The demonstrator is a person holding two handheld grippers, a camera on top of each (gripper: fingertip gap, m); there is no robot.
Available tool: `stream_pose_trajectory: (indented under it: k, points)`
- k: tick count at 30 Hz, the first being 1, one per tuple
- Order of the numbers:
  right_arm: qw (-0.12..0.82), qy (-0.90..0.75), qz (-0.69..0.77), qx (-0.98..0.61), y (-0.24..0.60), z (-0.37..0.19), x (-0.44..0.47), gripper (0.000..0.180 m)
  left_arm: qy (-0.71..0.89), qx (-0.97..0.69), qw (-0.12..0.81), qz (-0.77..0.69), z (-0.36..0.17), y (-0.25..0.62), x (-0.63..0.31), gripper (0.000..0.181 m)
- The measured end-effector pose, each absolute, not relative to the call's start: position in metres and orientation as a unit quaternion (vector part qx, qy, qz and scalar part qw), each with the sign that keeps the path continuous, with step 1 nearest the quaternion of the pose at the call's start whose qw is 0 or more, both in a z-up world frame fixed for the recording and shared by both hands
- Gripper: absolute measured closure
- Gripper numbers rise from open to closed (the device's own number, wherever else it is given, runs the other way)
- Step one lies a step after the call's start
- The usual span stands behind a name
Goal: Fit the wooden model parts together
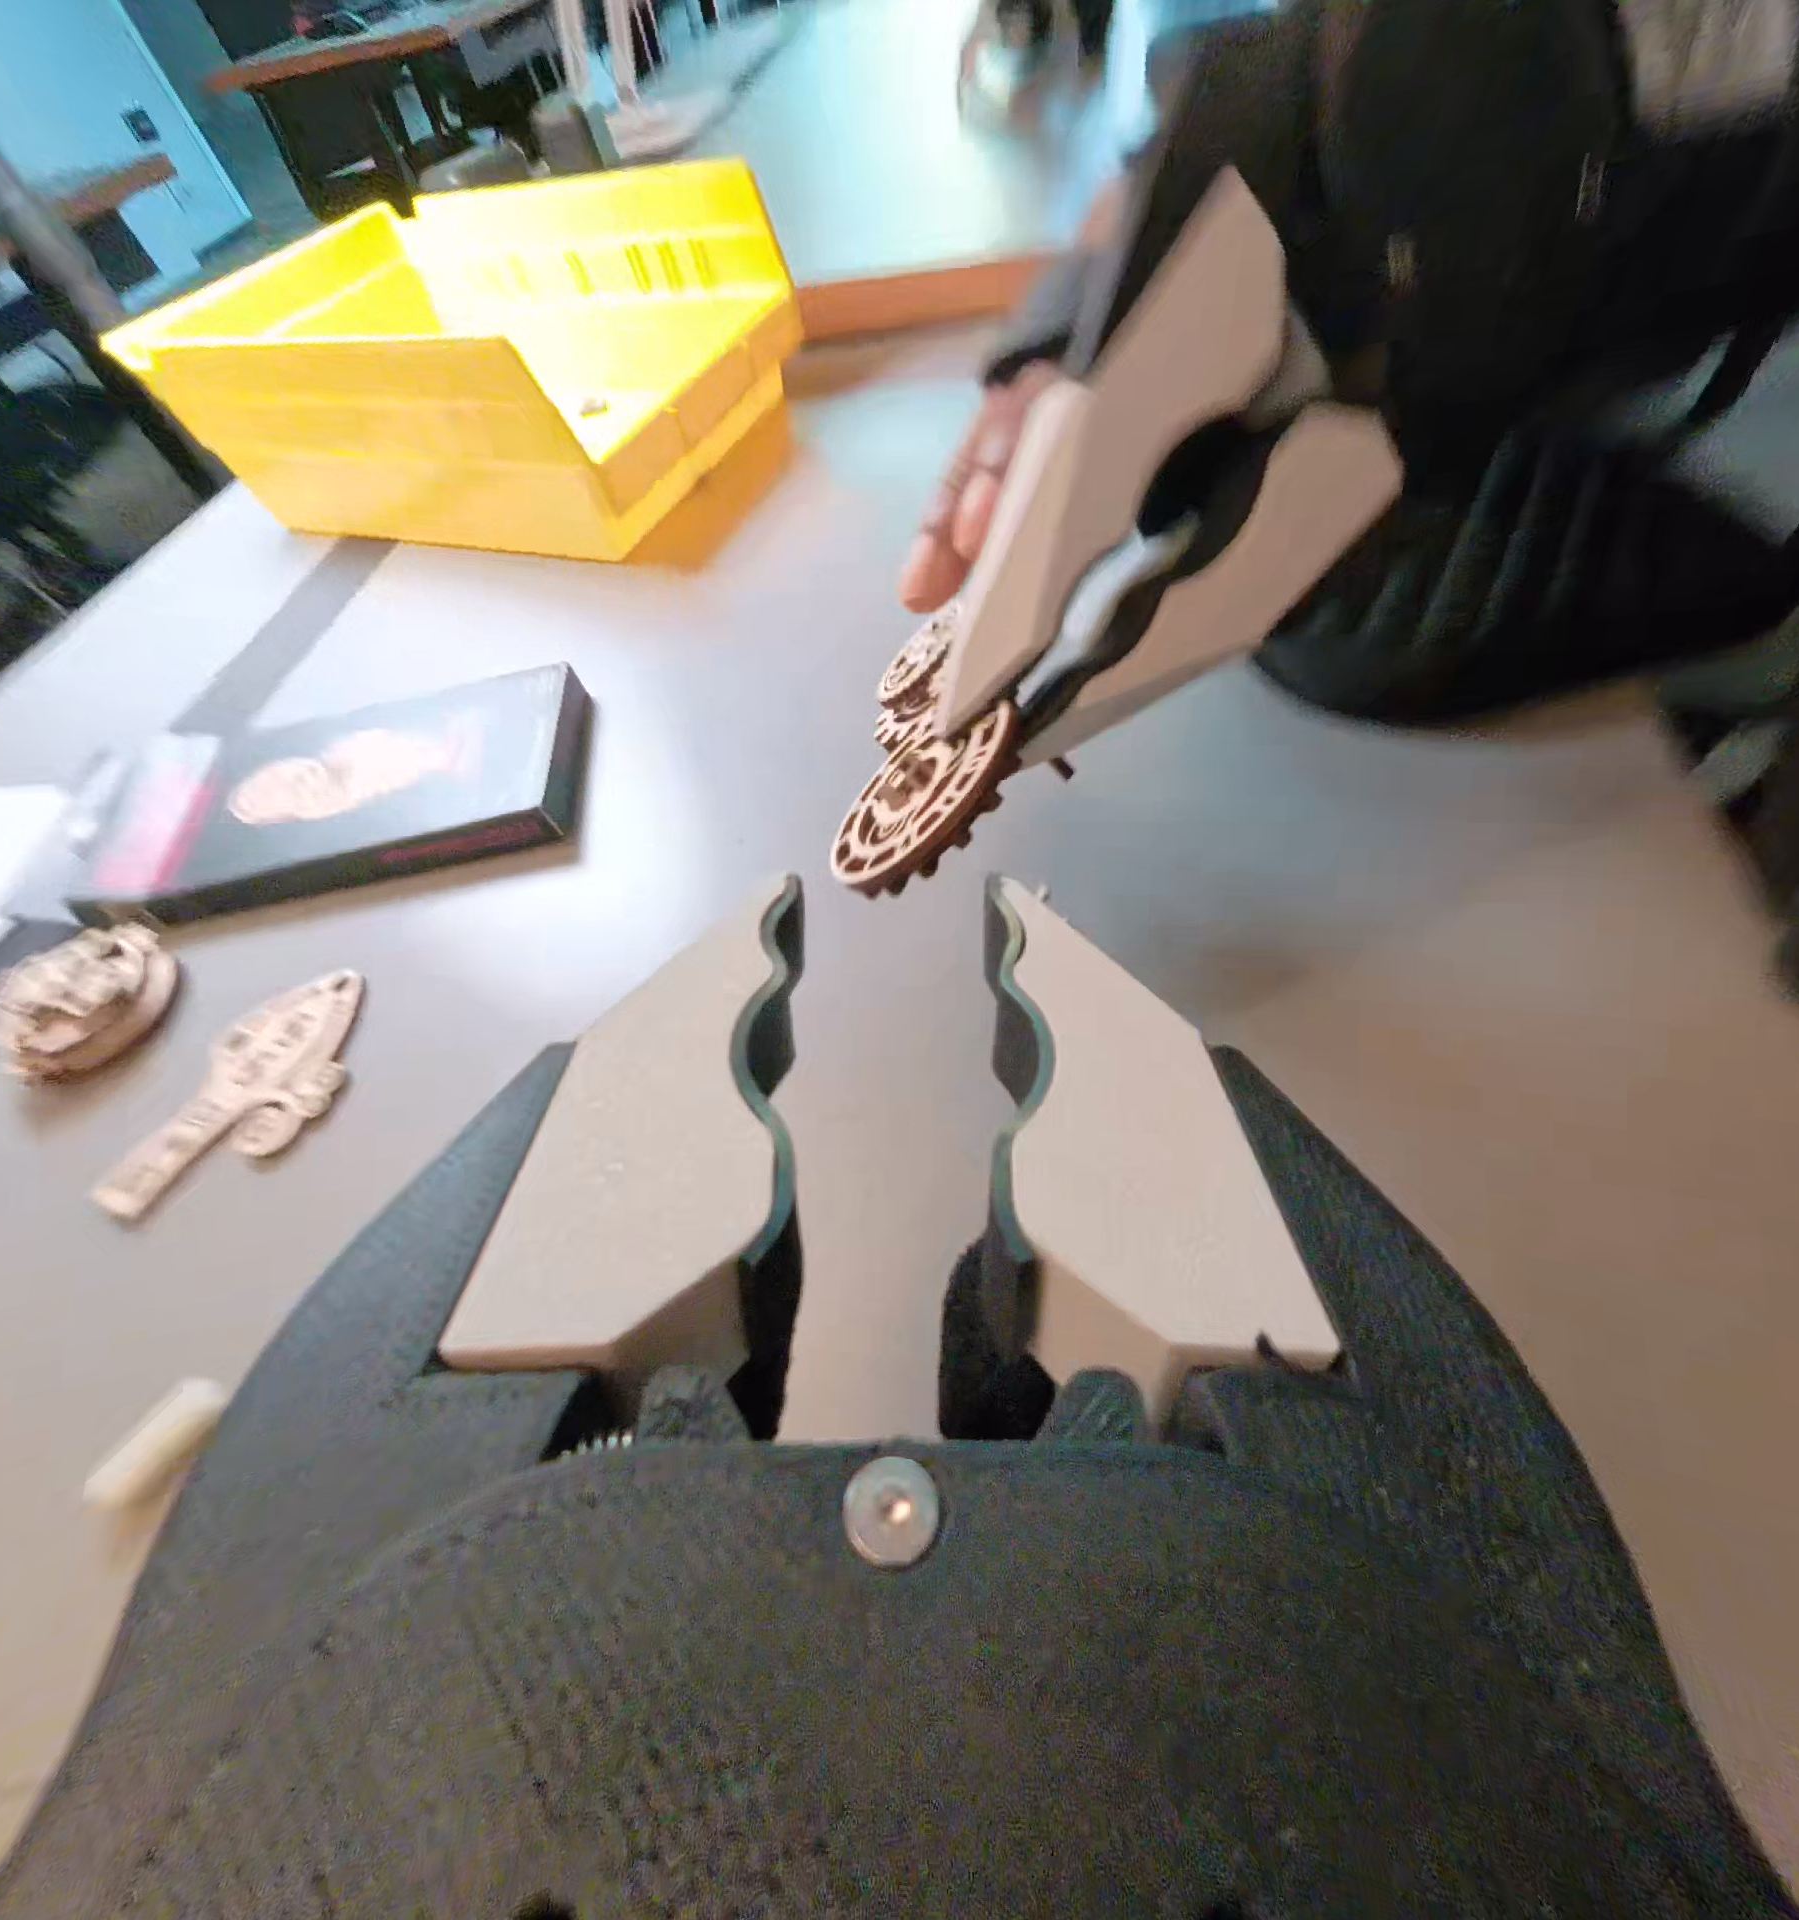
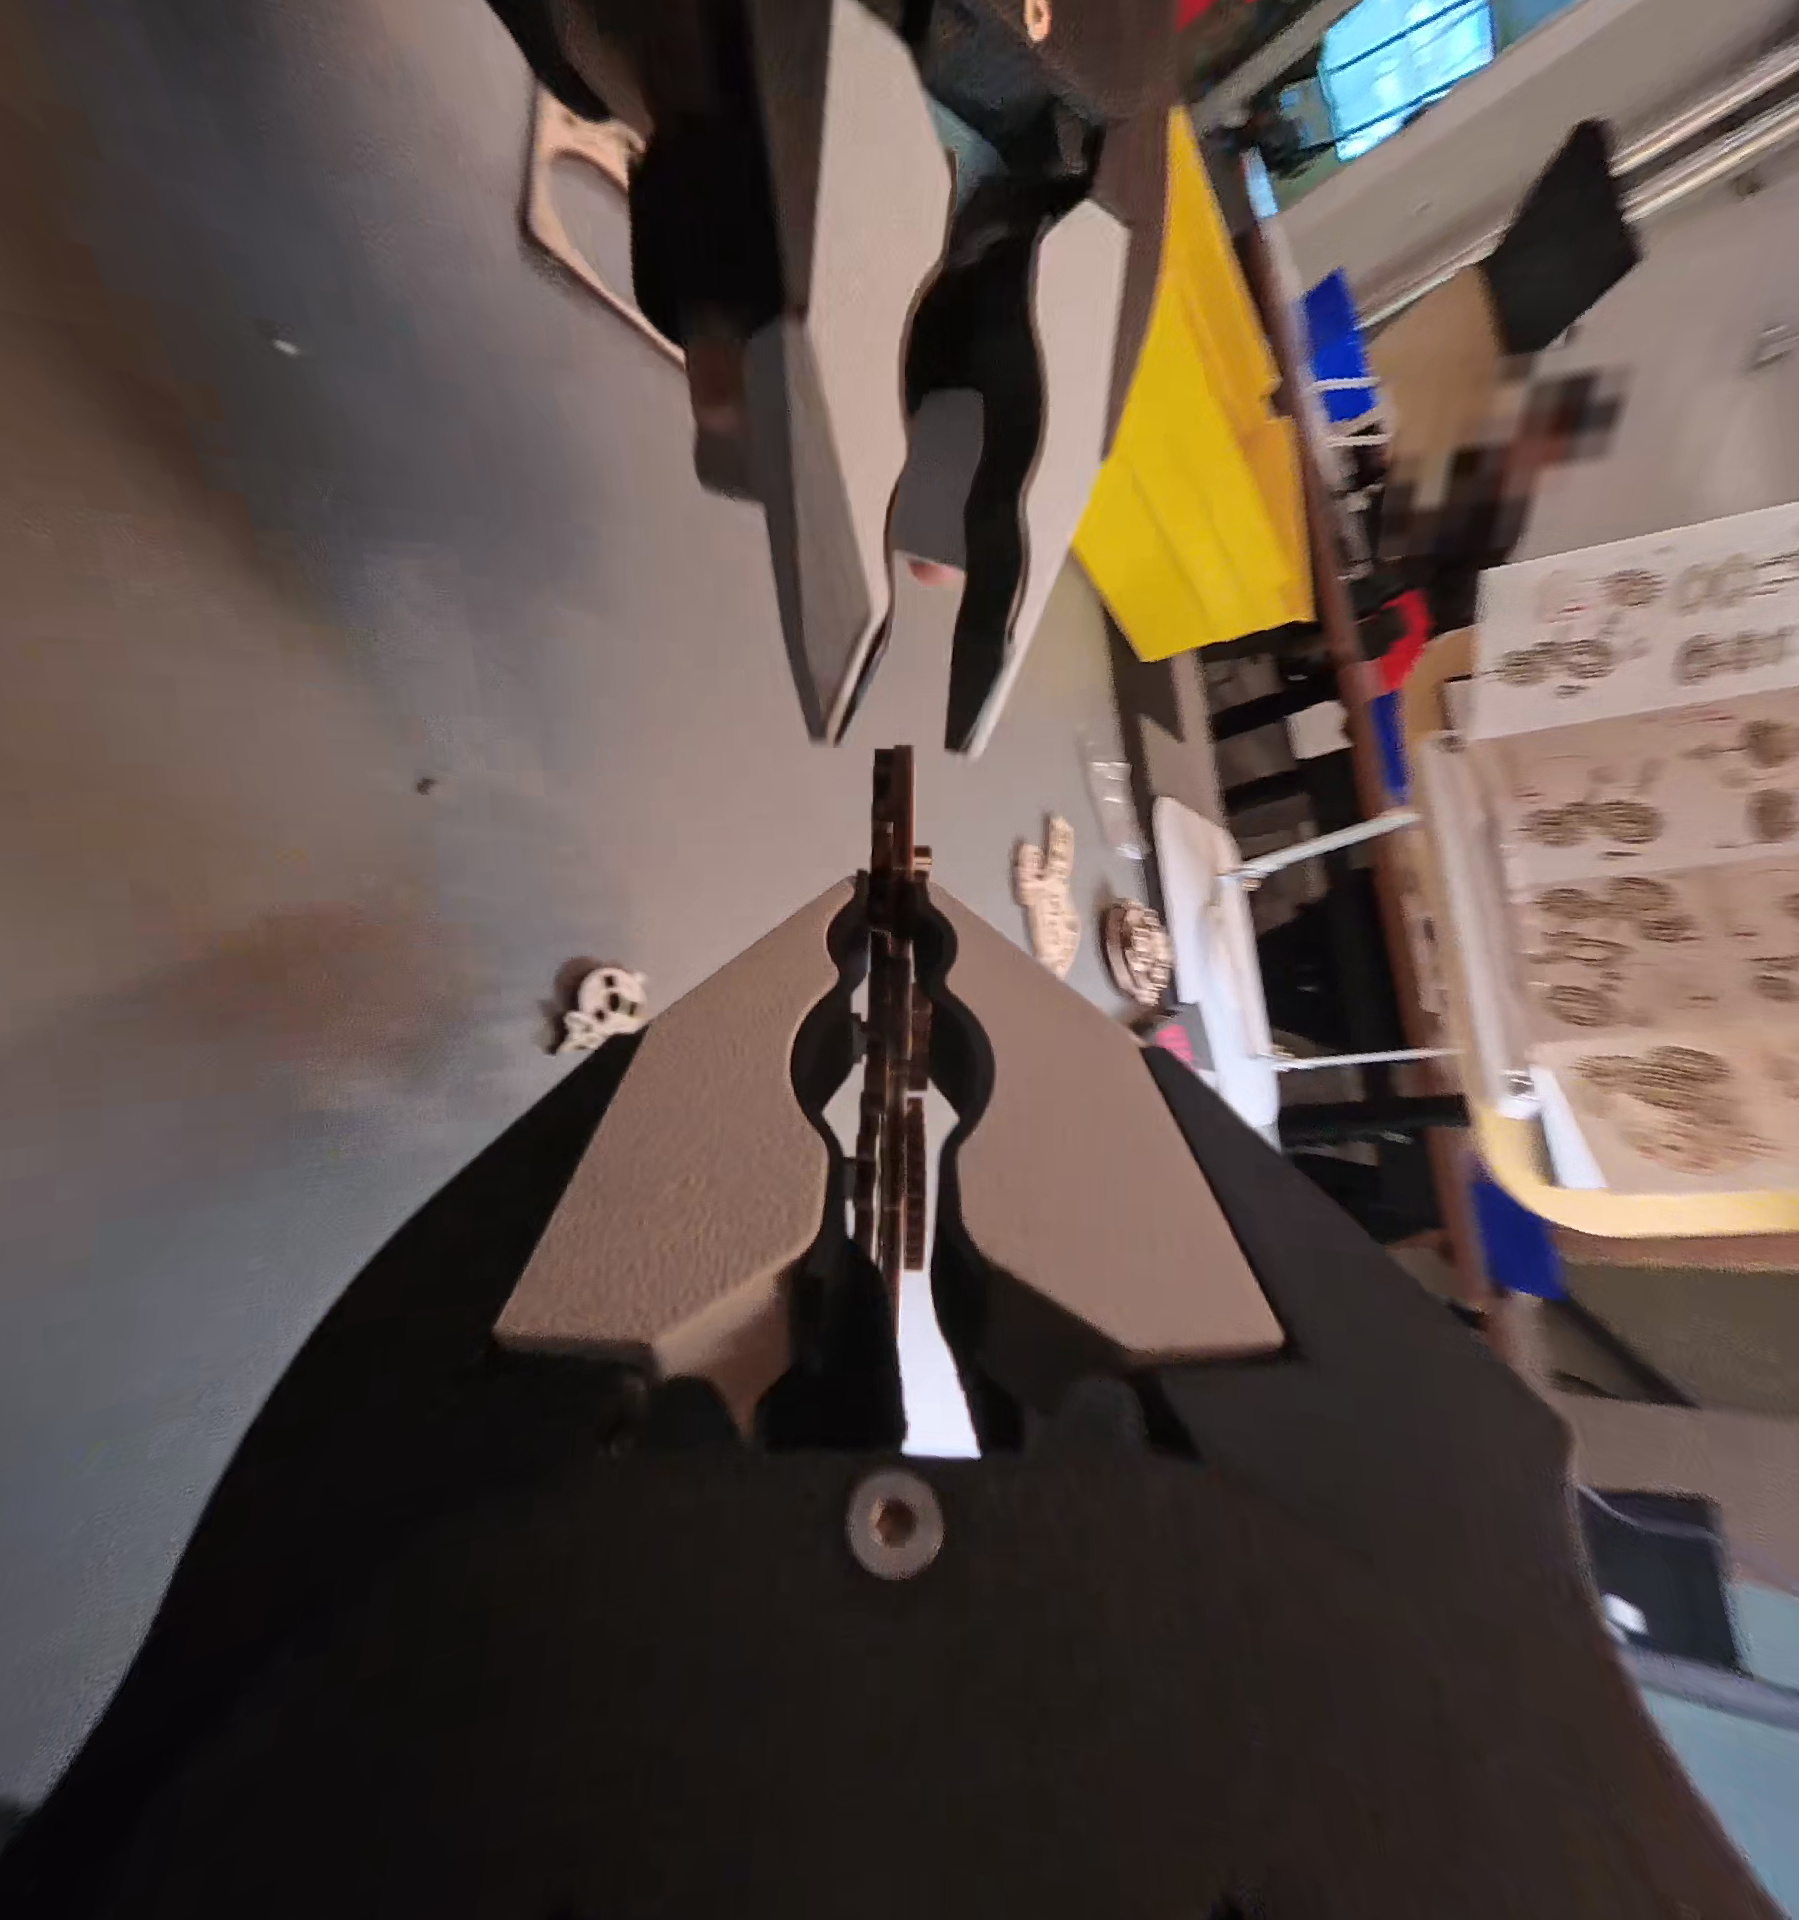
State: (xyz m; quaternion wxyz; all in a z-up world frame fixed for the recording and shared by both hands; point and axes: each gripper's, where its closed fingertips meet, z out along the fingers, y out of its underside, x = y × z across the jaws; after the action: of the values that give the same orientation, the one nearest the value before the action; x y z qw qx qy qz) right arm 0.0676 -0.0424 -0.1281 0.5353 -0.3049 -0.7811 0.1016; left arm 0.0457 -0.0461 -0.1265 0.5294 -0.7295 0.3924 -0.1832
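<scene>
My right gripper (image 2: 890, 888) is shut on a dark wooden gear assembly (image 2: 893, 997), seen edge-on between its fingers. In the left wrist view the same gripper (image 1: 988, 722) comes in from the upper right, holding the gear assembly (image 1: 921, 805) above the table. My left gripper (image 1: 895, 894) is open and empty, its tips just below the gears; it also shows in the right wrist view (image 2: 890, 743), tips apart just beyond the gears. A light wooden key-shaped part (image 1: 240, 1086) and a round layered wooden part (image 1: 79, 997) lie on the table to the left.
A black box (image 1: 355, 790) lies on the grey table (image 1: 1290, 1039) with a yellow bin (image 1: 459, 364) behind it. A small white block (image 1: 152, 1444) sits at lower left. A small pale wooden piece (image 2: 604, 1003) lies on the table. An instruction sheet (image 2: 1653, 883) stands at right.
</scene>
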Motion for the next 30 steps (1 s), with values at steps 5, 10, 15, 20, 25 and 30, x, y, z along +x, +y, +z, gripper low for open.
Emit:
stream_pose_trajectory:
  k: [5, 10, 15, 20, 25, 30]
  points:
    - [0.644, -0.73, 0.001, -0.229, -0.033, -0.102, 0.073, 0.175, 0.097, -0.697, 0.43, -0.565, -0.099, -0.042, 0.032, 0.141]
    - [0.659, -0.731, -0.054, -0.168, -0.038, -0.111, 0.067, 0.175, -0.046, -0.594, 0.318, -0.737, -0.103, -0.044, 0.047, 0.151]
    - [0.652, -0.742, -0.06, -0.145, -0.048, -0.12, 0.064, 0.175, -0.052, -0.616, 0.304, -0.725, -0.116, -0.045, 0.058, 0.169]
    - [0.637, -0.745, -0.012, -0.198, -0.054, -0.12, 0.063, 0.167, -0.064, -0.627, 0.334, -0.701, -0.116, -0.04, 0.041, 0.176]
    - [0.522, -0.734, 0.149, -0.408, -0.05, -0.115, 0.087, 0.17, -0.104, -0.636, 0.378, -0.665, -0.12, -0.034, -0.005, 0.176]
    - [0.27, -0.723, 0.235, -0.591, -0.053, -0.191, 0.097, 0.156, -0.103, -0.661, 0.363, -0.648, -0.134, -0.032, -0.003, 0.176]
